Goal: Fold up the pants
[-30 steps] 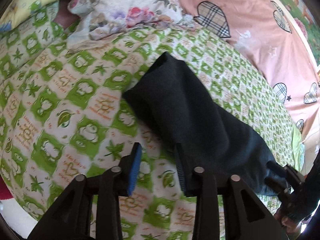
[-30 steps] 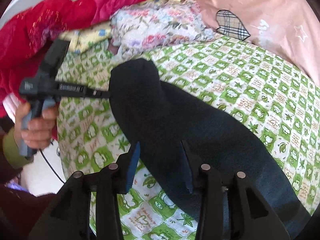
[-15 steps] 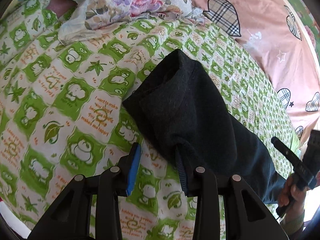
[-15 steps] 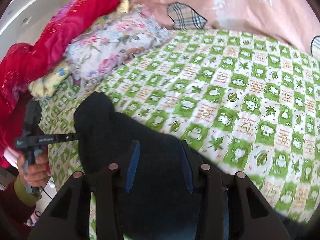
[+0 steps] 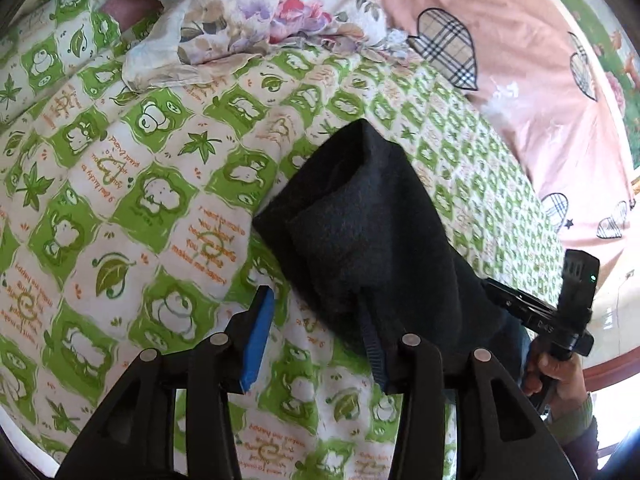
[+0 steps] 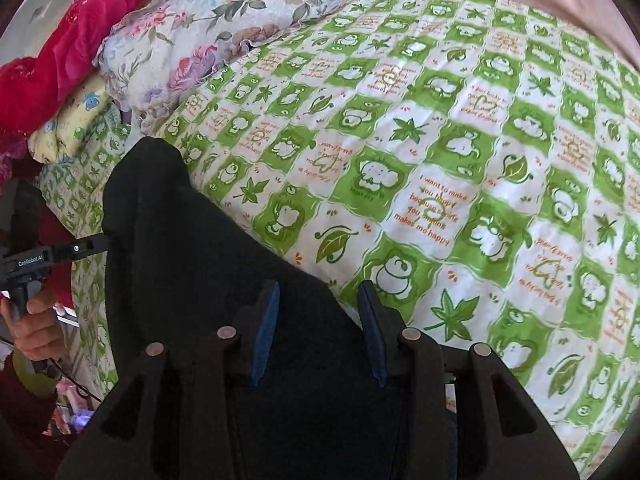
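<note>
The black pants (image 5: 372,232) lie folded in a long strip on the green-and-white printed bedsheet (image 5: 140,200). My left gripper (image 5: 316,312) is open at the near edge of the pants, its right finger against the cloth and its left finger over the sheet. In the right wrist view the pants (image 6: 192,256) run from the lower middle up to the left. My right gripper (image 6: 316,300) is open, low over the other end of the pants near their edge. The left gripper shows at the far left of the right wrist view (image 6: 60,250), at the pants' edge.
A floral quilt (image 5: 260,12) and a pink heart-print cover (image 5: 520,80) lie at the back of the bed. A red blanket (image 6: 60,40) and a yellow pillow (image 6: 72,120) are piled at the left. The right hand holds its gripper handle (image 5: 572,308) at the bed's edge.
My left gripper has moved in closer to the pants' edge. My right gripper has swung down over its end of the pants, with more sheet now in its view. Both stay open.
</note>
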Available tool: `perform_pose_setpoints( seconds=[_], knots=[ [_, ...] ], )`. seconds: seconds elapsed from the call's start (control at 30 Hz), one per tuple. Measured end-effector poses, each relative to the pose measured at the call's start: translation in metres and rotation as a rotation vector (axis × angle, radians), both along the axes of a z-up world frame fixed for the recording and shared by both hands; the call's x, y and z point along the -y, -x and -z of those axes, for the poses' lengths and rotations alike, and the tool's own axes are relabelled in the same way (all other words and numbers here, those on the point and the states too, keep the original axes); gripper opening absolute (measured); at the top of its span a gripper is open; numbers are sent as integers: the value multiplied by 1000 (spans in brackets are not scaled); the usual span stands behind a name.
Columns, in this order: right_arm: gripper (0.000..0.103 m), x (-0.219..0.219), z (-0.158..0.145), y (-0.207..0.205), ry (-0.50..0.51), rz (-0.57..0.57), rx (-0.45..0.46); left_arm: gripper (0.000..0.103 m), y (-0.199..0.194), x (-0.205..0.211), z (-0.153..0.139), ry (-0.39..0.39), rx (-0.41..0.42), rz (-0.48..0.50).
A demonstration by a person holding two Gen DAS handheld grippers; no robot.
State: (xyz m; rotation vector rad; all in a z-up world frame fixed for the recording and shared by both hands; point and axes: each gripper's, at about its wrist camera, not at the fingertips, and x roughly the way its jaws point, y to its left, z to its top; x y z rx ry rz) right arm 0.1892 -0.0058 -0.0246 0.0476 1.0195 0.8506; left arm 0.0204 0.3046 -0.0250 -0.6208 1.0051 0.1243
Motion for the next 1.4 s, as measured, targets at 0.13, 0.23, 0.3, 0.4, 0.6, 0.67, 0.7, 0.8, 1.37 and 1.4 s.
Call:
perform_pose_setpoints(
  seconds=[0.13,0.23,0.3,0.4,0.6,0.67,0.7,0.8,1.37,1.4],
  knots=[
    [41,-7,-2,1,23,-25,0,44,-15,2,10,-2,-36,-10],
    [35,-13,-2,1,39,-60,-4,44,-23,4,15,-19,-39,-10],
    [22,-16,-2,0,34,-85,-17,44,-29,6,16,-26,-33,-12],
    [12,-21,-9,3,71,-108,28,44,-37,9,16,-48,-25,-13],
    [10,14,-24,3,-128,59,35,22,-35,9,12,-22,47,-5],
    [10,14,-21,11,-138,78,31,18,-28,9,4,-5,89,-12],
    [10,15,-21,15,-162,88,32,18,-23,9,-3,1,116,-8],
    [10,25,-28,24,-264,103,34,17,0,12,-33,16,193,8],
    [9,-20,-9,18,-89,131,194,17,25,10,-28,-185,178,1],
    [9,-21,-7,17,-74,134,203,18,20,11,-22,-216,164,5]
  ],
)
